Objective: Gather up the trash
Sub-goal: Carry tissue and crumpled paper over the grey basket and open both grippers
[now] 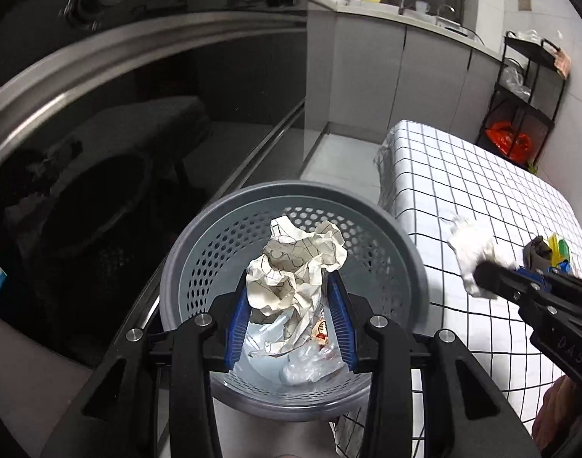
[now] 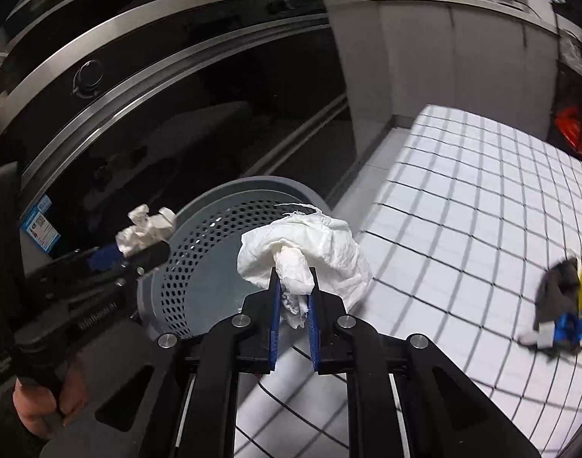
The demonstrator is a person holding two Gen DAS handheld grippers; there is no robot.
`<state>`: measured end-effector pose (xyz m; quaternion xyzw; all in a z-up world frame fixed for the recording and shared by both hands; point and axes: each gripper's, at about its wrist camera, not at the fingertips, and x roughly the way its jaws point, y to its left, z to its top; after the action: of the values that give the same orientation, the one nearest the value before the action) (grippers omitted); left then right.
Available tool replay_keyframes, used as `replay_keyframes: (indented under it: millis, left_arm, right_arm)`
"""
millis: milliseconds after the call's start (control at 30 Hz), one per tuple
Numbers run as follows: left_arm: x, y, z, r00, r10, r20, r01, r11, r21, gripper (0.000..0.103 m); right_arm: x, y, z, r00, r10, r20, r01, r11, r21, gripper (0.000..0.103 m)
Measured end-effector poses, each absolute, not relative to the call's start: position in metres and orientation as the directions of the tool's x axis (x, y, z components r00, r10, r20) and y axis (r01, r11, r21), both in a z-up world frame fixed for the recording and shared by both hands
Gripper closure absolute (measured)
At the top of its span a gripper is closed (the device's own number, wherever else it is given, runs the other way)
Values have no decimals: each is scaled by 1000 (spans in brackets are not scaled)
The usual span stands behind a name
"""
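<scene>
Left tool (image 1: 291, 305) grips crumpled paper (image 1: 296, 263) above the bin (image 1: 405, 252). Right tool (image 2: 294, 290) pinches a white tissue (image 2: 310, 244) over the desk (image 2: 462, 198), just beside the bin's rim.

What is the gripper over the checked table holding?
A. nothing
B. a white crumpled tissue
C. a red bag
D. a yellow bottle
B: the right gripper is shut on a white crumpled tissue, carried beside the grey perforated bin.
</scene>
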<state>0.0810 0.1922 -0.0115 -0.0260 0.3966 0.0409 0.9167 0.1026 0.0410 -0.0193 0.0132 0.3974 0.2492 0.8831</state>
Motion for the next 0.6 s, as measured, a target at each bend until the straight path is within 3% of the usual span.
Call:
replay_keyframes:
  millis: [600]
  left_arm:
    - [91, 204, -30, 636, 96, -766, -145, 989, 3, 59]
  right_arm:
    - [134, 82, -47, 483, 498, -720, -496, 833, 244, 90]
